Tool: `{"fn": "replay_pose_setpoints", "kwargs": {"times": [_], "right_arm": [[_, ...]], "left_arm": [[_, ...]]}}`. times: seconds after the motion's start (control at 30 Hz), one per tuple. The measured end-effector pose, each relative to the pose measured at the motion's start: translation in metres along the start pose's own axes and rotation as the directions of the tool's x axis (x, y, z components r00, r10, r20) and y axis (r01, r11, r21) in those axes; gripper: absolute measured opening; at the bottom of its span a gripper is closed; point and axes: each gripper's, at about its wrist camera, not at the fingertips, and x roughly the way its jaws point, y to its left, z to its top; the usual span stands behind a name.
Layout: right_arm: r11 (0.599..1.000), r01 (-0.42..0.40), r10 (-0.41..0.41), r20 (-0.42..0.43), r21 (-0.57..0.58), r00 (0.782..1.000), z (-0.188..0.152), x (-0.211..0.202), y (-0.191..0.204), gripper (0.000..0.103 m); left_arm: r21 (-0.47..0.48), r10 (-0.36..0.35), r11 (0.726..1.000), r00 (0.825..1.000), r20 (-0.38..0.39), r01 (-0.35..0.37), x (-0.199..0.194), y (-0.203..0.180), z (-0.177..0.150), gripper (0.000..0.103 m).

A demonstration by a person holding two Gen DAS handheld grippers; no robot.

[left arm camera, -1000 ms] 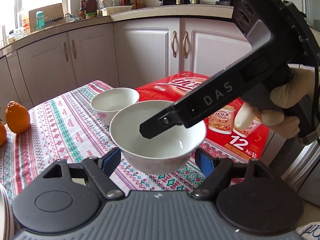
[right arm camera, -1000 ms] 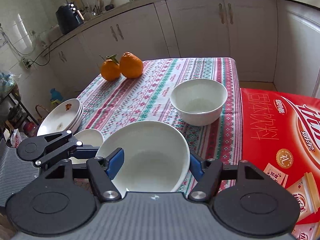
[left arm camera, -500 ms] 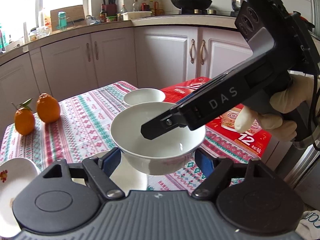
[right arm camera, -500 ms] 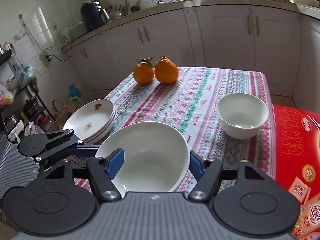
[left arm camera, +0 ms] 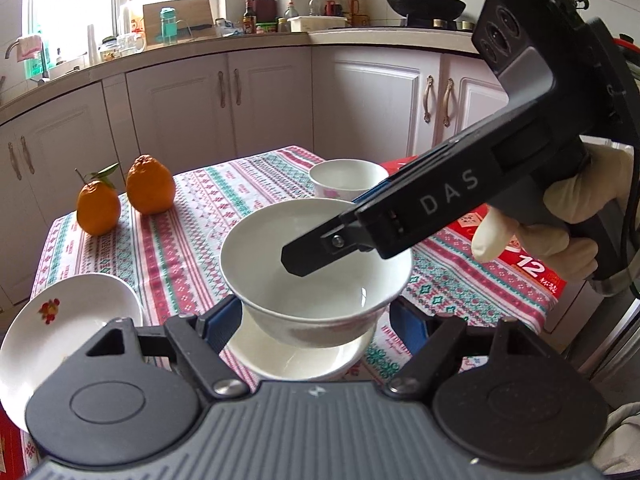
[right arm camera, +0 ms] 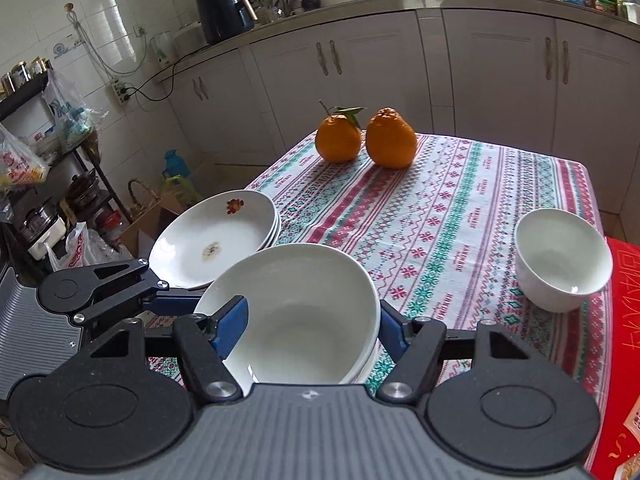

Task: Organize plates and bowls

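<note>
A white bowl (left arm camera: 260, 264) (right arm camera: 304, 296) hangs just above a second white bowl (left arm camera: 292, 360) (right arm camera: 370, 360) that rests on the patterned tablecloth (right arm camera: 460, 200). My left gripper (left arm camera: 314, 316) is shut on the hanging bowl, its blue pads against the lower sides. My right gripper (right arm camera: 312, 328) is shut on the same bowl. One of its fingers (left arm camera: 304, 260) reaches over the inside of the bowl. A stack of white flowered plates (right arm camera: 212, 240) (left arm camera: 52, 320) lies just left of the bowls. A third, smaller white bowl (right arm camera: 560, 264) (left arm camera: 344, 176) stands at the table's right edge.
Two oranges (right arm camera: 360, 140) (left arm camera: 150, 190) sit at the far side of the table. A red carton (left arm camera: 536, 268) (right arm camera: 624, 320) lies right of the table. A gloved hand (left arm camera: 560, 216) holds the right gripper. White kitchen cabinets stand behind, and cluttered shelves at the left.
Both grippers have carried the white bowl leftwards across the table, away from the red carton, to above the bowl beside the plates. The plate stack has come into the left wrist view.
</note>
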Motion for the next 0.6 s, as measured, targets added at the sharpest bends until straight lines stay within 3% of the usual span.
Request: {"fn": "replay_pose_setpoints", "kwargs": {"times": [0.6], "right_arm": [[1.0,0.003,-0.002,-0.037,0.025,0.999,-0.006,0.021,-0.002,0.074]], "left_arm": [[-0.026,-0.013,1.0,0.999,-0.044,0.012,0.012,0.009,-0.01,0.081]]}}
